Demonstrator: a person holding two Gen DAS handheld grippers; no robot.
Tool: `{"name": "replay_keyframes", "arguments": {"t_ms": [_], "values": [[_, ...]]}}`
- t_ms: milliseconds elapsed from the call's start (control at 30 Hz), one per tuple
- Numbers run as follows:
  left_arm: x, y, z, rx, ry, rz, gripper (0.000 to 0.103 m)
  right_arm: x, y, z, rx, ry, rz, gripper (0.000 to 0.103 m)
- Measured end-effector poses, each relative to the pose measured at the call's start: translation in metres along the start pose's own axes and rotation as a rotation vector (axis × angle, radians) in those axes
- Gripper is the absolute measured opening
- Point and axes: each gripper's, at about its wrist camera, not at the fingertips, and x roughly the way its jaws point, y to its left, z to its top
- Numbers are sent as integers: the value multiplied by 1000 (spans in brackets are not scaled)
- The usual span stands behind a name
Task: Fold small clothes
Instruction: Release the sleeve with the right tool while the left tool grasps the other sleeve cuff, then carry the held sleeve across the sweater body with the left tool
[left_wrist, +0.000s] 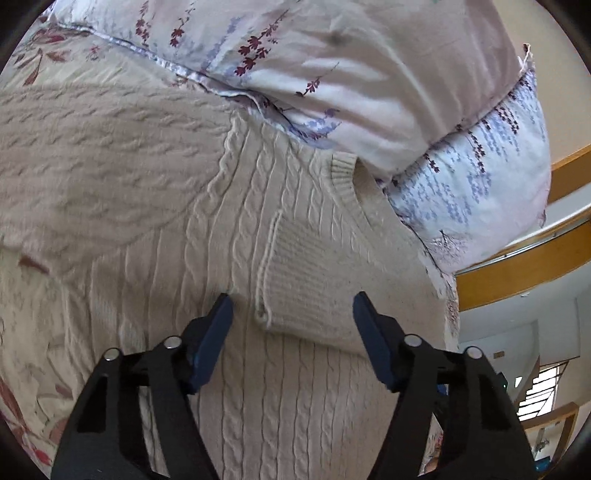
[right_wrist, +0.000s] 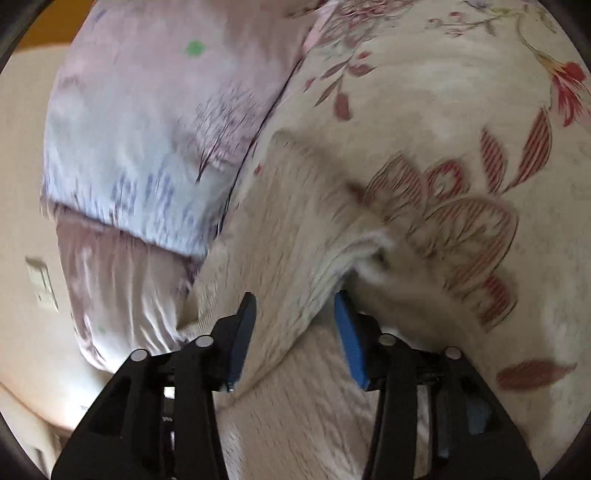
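Note:
A cream cable-knit sweater (left_wrist: 147, 166) lies spread on a floral bedsheet. One sleeve is folded across its body, and the ribbed cuff (left_wrist: 306, 266) ends just ahead of my left gripper (left_wrist: 293, 306). That gripper hovers open over the knit, with the cuff's end between its blue pads (left_wrist: 218, 321) and neither pad touching it. In the blurred right wrist view, a raised fold of the sweater (right_wrist: 295, 206) runs between the fingers of my right gripper (right_wrist: 295, 306). Its jaws stand partly apart, and a dark gap shows beside the right pad (right_wrist: 347, 332).
A pale floral quilt or pillow (left_wrist: 369, 74) is piled against the sweater's collar side, also in the right wrist view (right_wrist: 147, 129). The red-flowered bedsheet (right_wrist: 461, 110) extends to the right. A wooden bed frame (left_wrist: 517, 266) and a wall switch (right_wrist: 42, 284) lie beyond the bed's edge.

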Motion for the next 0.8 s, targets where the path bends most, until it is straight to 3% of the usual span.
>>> {"name": "replay_keyframes", "arguments": {"t_ms": [67, 167, 200, 233, 300, 467, 633, 667, 733, 767, 800], "values": [[4, -2, 4, 4, 0, 4, 50, 3, 3, 0, -6, -38, 0, 45], [13, -6, 9, 14, 7, 31, 34, 9, 5, 4, -27, -70, -14, 27], [15, -8, 10, 25, 5, 42, 24, 10, 3, 6, -24, -78, -11, 15], [18, -10, 12, 38, 7, 49, 15, 10, 4, 6, -26, -91, -12, 13], [21, -12, 17, 47, 3, 49, 11, -3, -3, 6, -31, -137, 2, 11], [23, -34, 29, 149, -60, 63, 9, -22, -11, 4, -31, -245, -3, 9], [32, -27, 31, 161, -25, 174, 9, -10, -8, 2, -79, -195, -101, 12], [33, -25, 31, 157, -20, 179, 10, -9, -3, 1, -104, -193, -131, 15], [30, -24, 29, 161, -22, 186, 17, -12, 3, -3, -127, -183, -151, 32], [27, -25, 28, 167, -22, 193, 21, -14, 6, -6, -144, -180, -163, 36], [22, -25, 26, 171, -21, 200, 34, -17, 9, -9, -165, -181, -184, 43]]}}
